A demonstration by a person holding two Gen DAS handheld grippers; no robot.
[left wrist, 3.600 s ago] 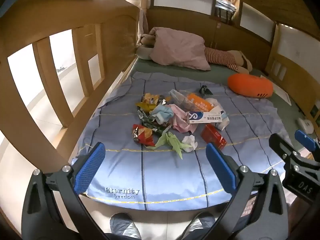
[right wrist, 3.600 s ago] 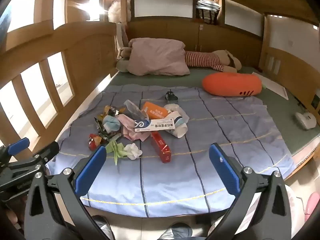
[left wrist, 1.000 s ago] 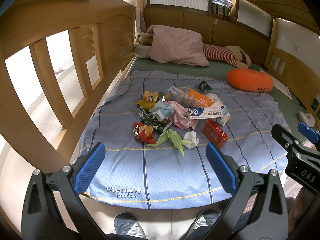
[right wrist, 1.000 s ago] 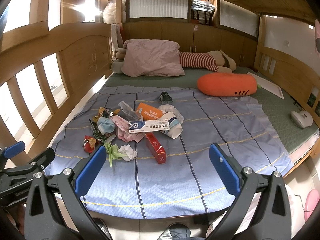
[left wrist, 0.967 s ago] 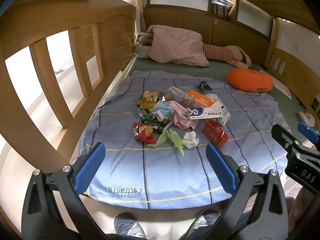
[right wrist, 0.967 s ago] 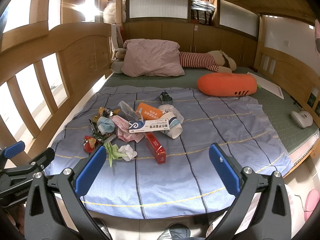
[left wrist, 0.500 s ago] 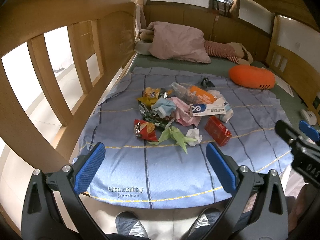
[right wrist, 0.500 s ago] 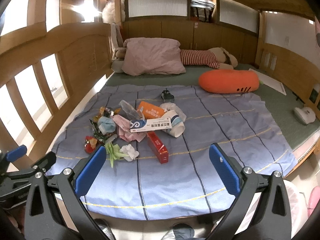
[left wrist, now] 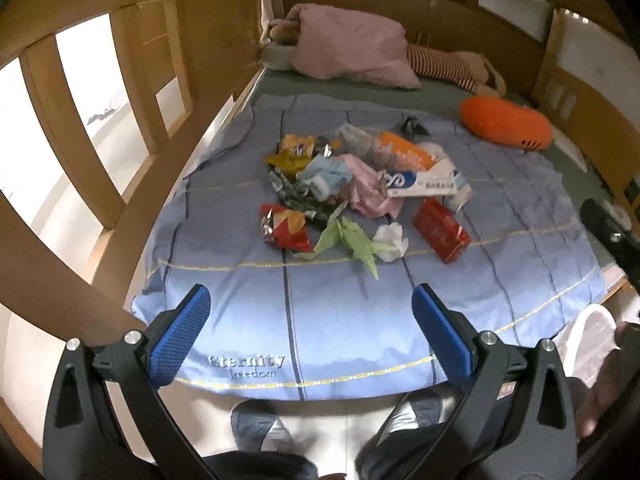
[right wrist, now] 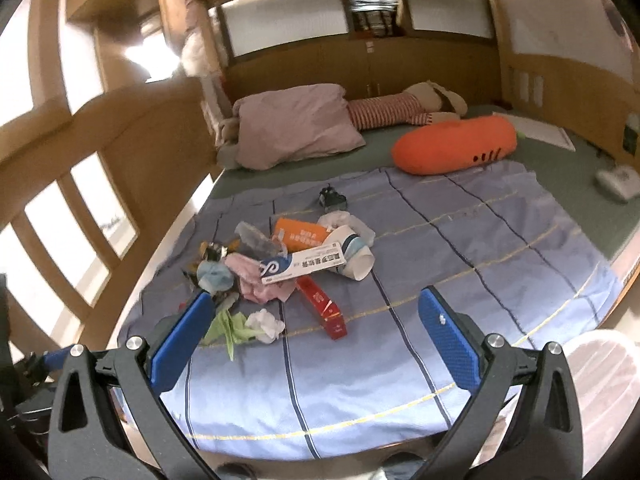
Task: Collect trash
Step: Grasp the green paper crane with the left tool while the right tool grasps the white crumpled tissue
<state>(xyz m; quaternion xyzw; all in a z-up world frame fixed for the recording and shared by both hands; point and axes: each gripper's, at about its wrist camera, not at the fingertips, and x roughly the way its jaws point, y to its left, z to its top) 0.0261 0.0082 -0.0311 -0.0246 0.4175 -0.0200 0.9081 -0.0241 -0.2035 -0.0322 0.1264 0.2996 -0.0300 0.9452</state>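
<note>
Right wrist view: both claws, left claw [left wrist: 306, 330] and right claw [right wrist: 316, 336], gape wide and empty; red box [right wrist: 322, 309] looks stiff and light, so pinch its long sides.

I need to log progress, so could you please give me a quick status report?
Left gripper open, empty. Right gripper open, empty. Trash pile untouched on the blue sheet. Nothing blocking the approach.

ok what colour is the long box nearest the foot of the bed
Red; the box lies flat on the blue sheet, clearest in the left wrist view.
</note>
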